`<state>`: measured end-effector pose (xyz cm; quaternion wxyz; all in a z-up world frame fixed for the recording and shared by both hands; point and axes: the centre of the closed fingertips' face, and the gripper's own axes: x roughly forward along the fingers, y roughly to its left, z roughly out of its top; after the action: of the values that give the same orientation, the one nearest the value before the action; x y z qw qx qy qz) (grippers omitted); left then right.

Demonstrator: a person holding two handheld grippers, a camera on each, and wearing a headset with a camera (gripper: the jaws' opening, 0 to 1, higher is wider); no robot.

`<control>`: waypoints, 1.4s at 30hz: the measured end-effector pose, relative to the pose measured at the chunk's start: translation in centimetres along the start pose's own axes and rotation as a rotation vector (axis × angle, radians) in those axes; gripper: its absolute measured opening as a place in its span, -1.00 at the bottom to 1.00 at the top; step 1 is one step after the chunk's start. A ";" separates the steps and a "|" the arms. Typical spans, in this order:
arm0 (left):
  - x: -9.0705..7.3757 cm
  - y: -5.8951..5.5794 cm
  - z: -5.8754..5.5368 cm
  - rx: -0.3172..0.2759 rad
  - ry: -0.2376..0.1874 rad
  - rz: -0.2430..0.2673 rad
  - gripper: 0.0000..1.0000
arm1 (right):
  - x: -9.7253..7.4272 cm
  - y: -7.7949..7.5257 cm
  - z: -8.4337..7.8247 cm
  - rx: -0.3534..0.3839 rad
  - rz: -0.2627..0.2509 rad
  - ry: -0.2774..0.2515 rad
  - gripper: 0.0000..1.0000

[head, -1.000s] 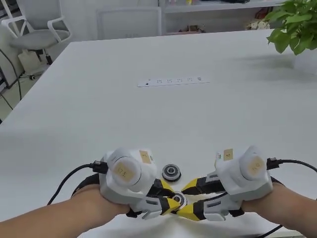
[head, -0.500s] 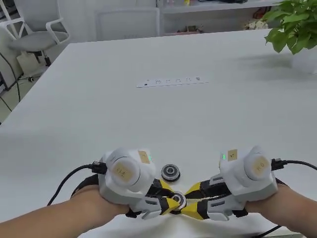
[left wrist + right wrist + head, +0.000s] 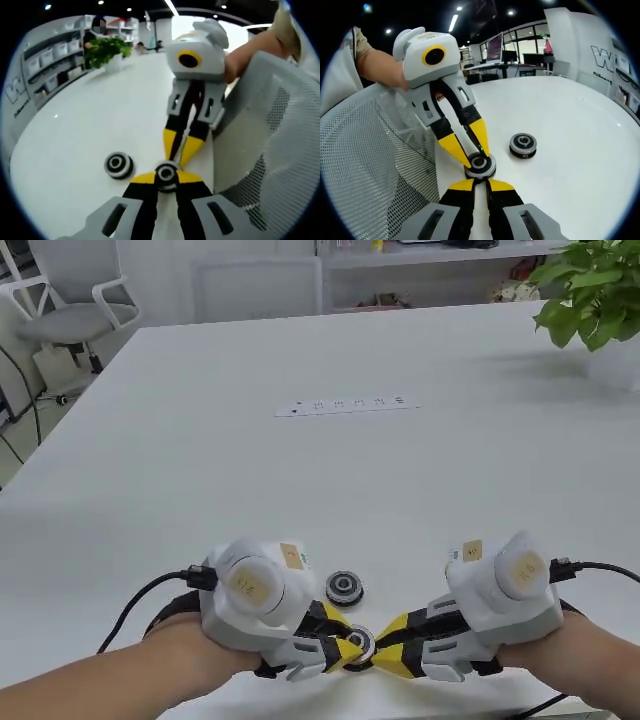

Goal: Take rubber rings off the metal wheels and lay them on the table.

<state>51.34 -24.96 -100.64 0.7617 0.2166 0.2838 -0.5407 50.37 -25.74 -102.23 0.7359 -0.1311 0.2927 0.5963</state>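
White office surface point(image 3: 300, 470). At the frame's lower centre, a small metal wheel with a black rubber ring point(image 3: 357, 644) sits clamped by the fingers of the left gripper point(image 3: 343, 646). The right gripper point(image 3: 380, 651) has just closed its fingers onto the rim opposite, likely ready to peel. A second ringed wheel point(image 3: 344, 586) lies just above.

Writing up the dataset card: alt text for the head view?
The left gripper and right gripper meet tip to tip near the front edge of a white table, both shut on a rubber-ringed metal wheel. A second wheel lies just beyond; a power strip sits mid-table, a plant at far right.
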 end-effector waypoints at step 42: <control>0.1 -0.1 0.0 0.021 0.016 0.027 -0.74 | -0.9 -0.9 1.0 0.486 0.019 -0.169 -1.00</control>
<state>51.31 -25.06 -100.70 0.7642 0.2327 0.2814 -0.5317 51.41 -26.19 -101.02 0.7620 0.1026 0.3662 0.5242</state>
